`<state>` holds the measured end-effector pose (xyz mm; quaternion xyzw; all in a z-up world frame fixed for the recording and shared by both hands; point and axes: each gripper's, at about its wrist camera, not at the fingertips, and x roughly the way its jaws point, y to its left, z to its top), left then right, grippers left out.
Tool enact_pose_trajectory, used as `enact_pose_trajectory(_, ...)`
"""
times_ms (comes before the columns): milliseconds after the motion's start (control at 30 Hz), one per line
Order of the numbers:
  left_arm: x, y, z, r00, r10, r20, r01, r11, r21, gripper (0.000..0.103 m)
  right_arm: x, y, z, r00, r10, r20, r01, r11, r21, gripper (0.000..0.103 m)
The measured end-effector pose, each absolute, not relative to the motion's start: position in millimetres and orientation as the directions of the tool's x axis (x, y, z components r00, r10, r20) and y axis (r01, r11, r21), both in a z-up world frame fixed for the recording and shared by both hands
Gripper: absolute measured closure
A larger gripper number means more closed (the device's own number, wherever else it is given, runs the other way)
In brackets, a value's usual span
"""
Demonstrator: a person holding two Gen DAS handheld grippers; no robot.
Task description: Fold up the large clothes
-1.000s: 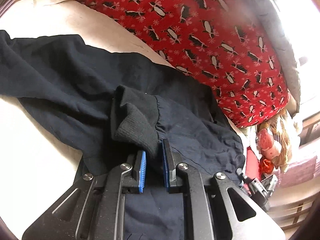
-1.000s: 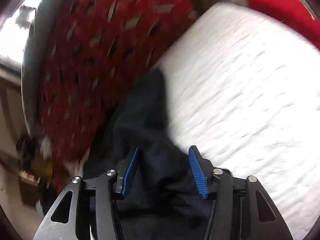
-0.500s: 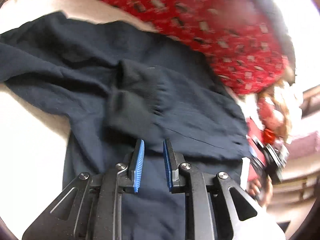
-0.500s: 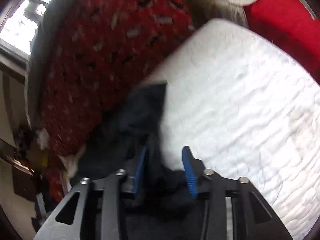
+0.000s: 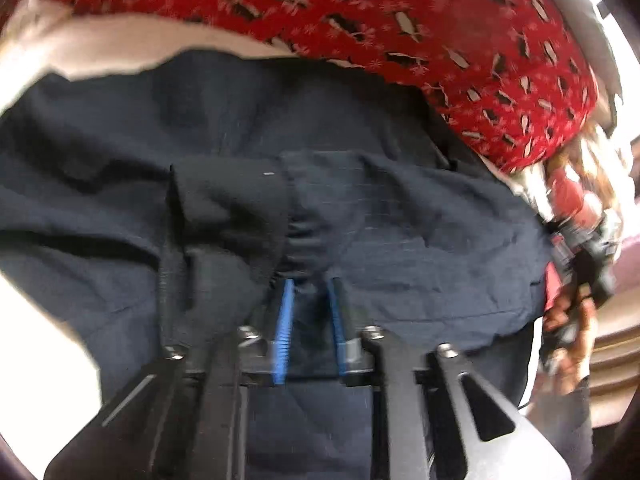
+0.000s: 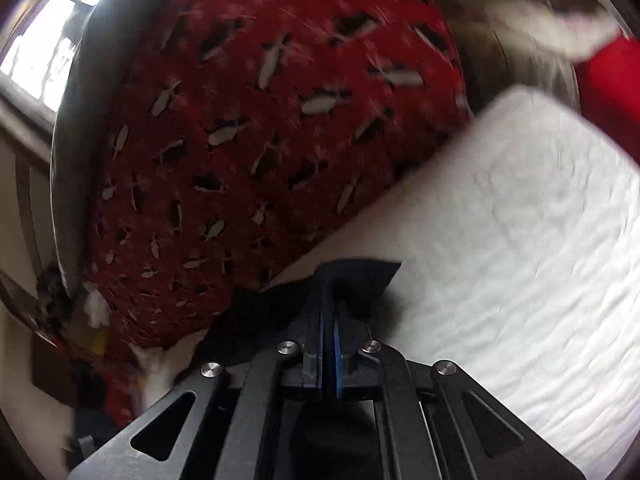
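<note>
Right gripper [image 6: 329, 320]: jaws pinched nearly together on a dark fold of the navy garment [image 6: 352, 280], a small flap standing up past the tips. Left gripper [image 5: 310, 304]: jaws slightly parted with navy cloth between the blue pads, just below the ribbed cuff [image 5: 228, 216]; whether they actually clamp it cannot be told through the blur.

The navy garment [image 5: 400, 220] lies spread on the bed [image 6: 520, 260], bunched beside the long edge bordered by the red penguin-print blanket [image 5: 440, 32]. One sleeve, cuff uppermost, lies across the body, so a first fold appears done. Judged from this, the task is at an early to middle stage: the body remains wide and wrinkled, and further folds and smoothing are left.

Open room: the right wrist view shows bare white mattress stretching from the garment to the far corner, free for laying cloth. The blanket mound crowds the opposite edge; clutter [image 5: 576, 264] lies beyond the bed's end there.
</note>
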<state>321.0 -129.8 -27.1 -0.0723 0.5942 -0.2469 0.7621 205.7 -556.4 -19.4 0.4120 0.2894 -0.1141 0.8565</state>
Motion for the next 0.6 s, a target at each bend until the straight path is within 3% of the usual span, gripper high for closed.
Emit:
enact_pose_trajectory(67, 323.8, -124.2, -27.4, 0.154, -0.487, -0.859, 0.265, 0.858, -0.439, 0.094, 222.5, -556.5, -41.0, 0.656, -0.002, -0.754, 0.542, 0.696, 0.470, 0.097)
enact_pose_trajectory(100, 324.8, -120.1, -27.2, 0.146, -0.503, -0.852, 0.252, 0.851, -0.460, 0.094, 225.4, -558.4, -51.2, 0.615, 0.019, -0.788, 0.550, 0.705, 0.447, 0.099)
enact_pose_trajectory(167, 322.7, -115.7, -26.0, 0.141, -0.517, -0.844, 0.264, 0.841, -0.472, 0.094, 207.6, -561.3, -40.3, 0.677, 0.002, -0.736, 0.541, 0.676, 0.500, 0.085)
enact_pose_trajectory(233, 319.9, -115.0, -27.0, 0.142, -0.517, -0.844, 0.271, 0.841, -0.469, 0.094, 177.2, -560.0, -24.3, 0.759, 0.014, -0.651, 0.497, 0.634, 0.592, 0.084)
enact_pose_trajectory(333, 311.9, -118.0, -28.9, 0.144, -0.524, -0.839, 0.260, 0.838, -0.479, 0.094, 147.1, -541.3, -16.0, 0.818, 0.080, -0.570, 0.386, 0.660, 0.645, 0.074)
enact_pose_trajectory(400, 309.1, -120.3, -28.5, 0.163, -0.526, -0.835, 0.258, 0.839, -0.479, 0.093, 149.2, -522.7, -25.2, 0.786, 0.091, -0.612, 0.383, 0.705, 0.597, 0.073)
enact_pose_trajectory(467, 309.0, -114.7, -27.2, 0.145, -0.550, -0.822, 0.232, 0.827, -0.512, 0.093, 155.2, -506.9, -54.0, 0.638, 0.052, -0.769, 0.475, 0.759, 0.445, 0.077)
enact_pose_trajectory(600, 307.9, -84.8, -13.5, 0.146, -0.607, -0.781, 0.192, 0.792, -0.580, 0.092, 143.8, -485.7, -20.0, 0.689, -0.048, -0.723, 0.507, 0.746, 0.433, 0.072)
